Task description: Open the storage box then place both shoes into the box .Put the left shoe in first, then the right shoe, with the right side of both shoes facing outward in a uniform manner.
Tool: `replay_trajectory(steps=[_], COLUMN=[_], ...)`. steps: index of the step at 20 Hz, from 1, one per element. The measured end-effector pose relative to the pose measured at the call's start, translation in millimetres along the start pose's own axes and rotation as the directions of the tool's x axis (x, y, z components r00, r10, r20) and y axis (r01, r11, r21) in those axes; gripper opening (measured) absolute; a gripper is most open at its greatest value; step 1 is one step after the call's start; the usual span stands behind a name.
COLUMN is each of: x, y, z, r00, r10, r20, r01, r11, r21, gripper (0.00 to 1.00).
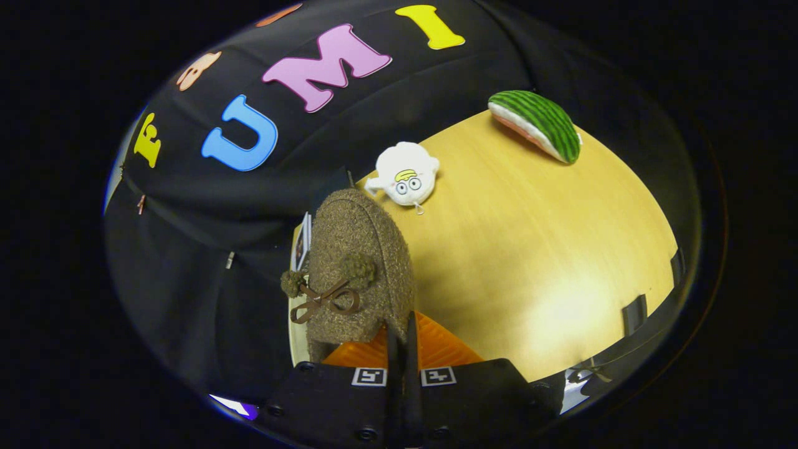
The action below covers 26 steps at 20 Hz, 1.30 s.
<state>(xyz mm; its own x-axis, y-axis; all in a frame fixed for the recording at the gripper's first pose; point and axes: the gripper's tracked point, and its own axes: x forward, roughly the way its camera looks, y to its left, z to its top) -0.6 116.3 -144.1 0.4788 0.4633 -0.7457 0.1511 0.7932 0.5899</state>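
A shoe [358,268] of brown, curly, fleece-like fabric is seen directly ahead of the fingers, its rounded toe pointing away from them. A bow of thin brown cord with two fuzzy pompoms is set on its upper. An orange ribbed surface [436,346], apparently the shoe's lining or insole, is exposed at its near end, just where the fingers reach. The gripper [402,349] is seen with its fingers pressed close together, only a thin slit between them; the fingertips lie against the orange ribbed surface at the shoe's rear, and a pinch on its edge is suggested but cannot be confirmed.

A pale flat object [302,246] with printed edges is glimpsed beside and partly under the shoe, at the table's edge against the black cloth wall; its nature cannot be told.

The table [548,249] is of smooth light wood with a glossy sheen, and a wide bare stretch lies beside the shoe. A white plush toy [405,173] with a cartoon face rests beyond the toe. Well apart, near the far edge, a soft watermelon slice [537,125] with striped green rind is laid.
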Motion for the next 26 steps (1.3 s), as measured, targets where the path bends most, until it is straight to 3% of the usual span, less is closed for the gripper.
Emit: replay_trajectory(steps=[5, 9, 18, 21, 22, 25, 26], x=[22.7, 52.9, 101.5, 109.1, 109.8, 86.3, 85.3], y=[51.9, 78.2, 63.5, 72.4, 78.8, 116.0, 118.0], z=[-33.3, -56.6, -87.6, -89.5, -92.3, -68.1, -62.2], r00=[0.998, 0.994, 0.984, 0.985, 0.985, 0.996, 0.996], r10=[0.033, 0.026, -0.098, -0.072, -0.047, 0.074, 0.085], r20=[-0.05, -0.106, -0.152, -0.156, -0.164, -0.059, -0.02], r01=[-0.033, -0.032, 0.081, 0.058, 0.034, -0.078, -0.087], r11=[0.999, 0.998, 0.99, 0.994, 0.996, 0.994, 0.99], r21=[0.014, -0.05, -0.114, -0.096, -0.083, -0.072, -0.108], gripper=[0.05, 0.05, 0.06, 0.08, 0.15, 1.0, 1.0])
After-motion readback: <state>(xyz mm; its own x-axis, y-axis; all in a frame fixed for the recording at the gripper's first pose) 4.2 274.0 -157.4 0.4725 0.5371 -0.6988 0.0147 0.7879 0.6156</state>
